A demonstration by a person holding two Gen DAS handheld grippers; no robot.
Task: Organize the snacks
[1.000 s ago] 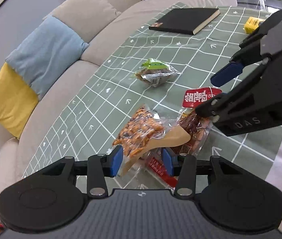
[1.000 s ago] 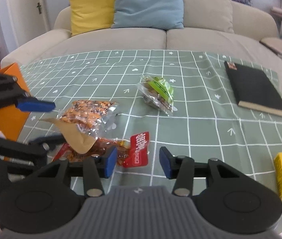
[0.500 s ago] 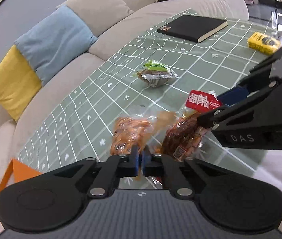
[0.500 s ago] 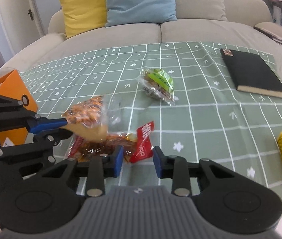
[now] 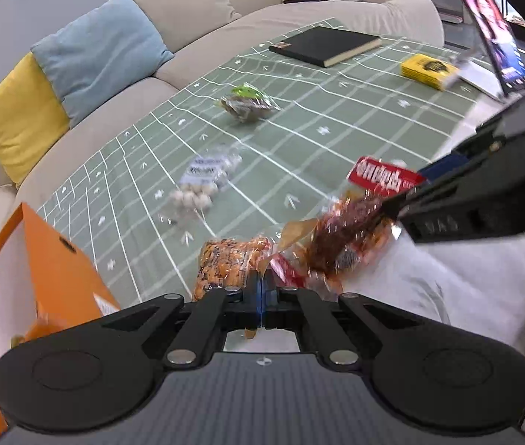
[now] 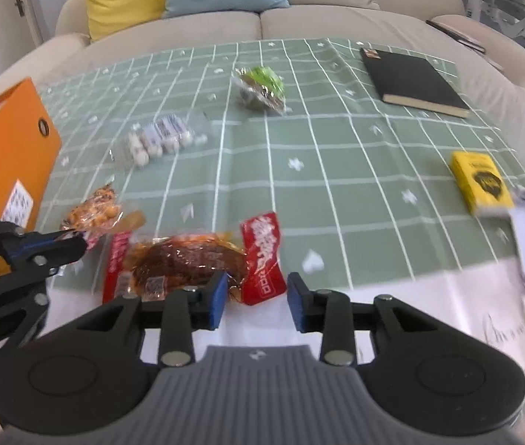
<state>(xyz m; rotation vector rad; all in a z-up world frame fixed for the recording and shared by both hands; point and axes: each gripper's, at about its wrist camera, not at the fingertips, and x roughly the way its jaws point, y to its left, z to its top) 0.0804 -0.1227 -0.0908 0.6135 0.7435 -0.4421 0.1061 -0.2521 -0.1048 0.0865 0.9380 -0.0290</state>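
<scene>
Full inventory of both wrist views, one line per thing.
orange snack bag: 1, orange, near table edge, pinched by left tool
red-brown snack bag: 1, red ends, between the right tool's pads
white-ball snack bag: 1, clear, mid table
green snack bag: 1, green-brown, far centre
orange box: 1, orange, table's left end
black book: 1, far right
yellow box: 1, right edge
tablecloth: 1, green grid
sofa: 1, beige, behind
left tool: 1, shut
right tool: 1, opening
</scene>
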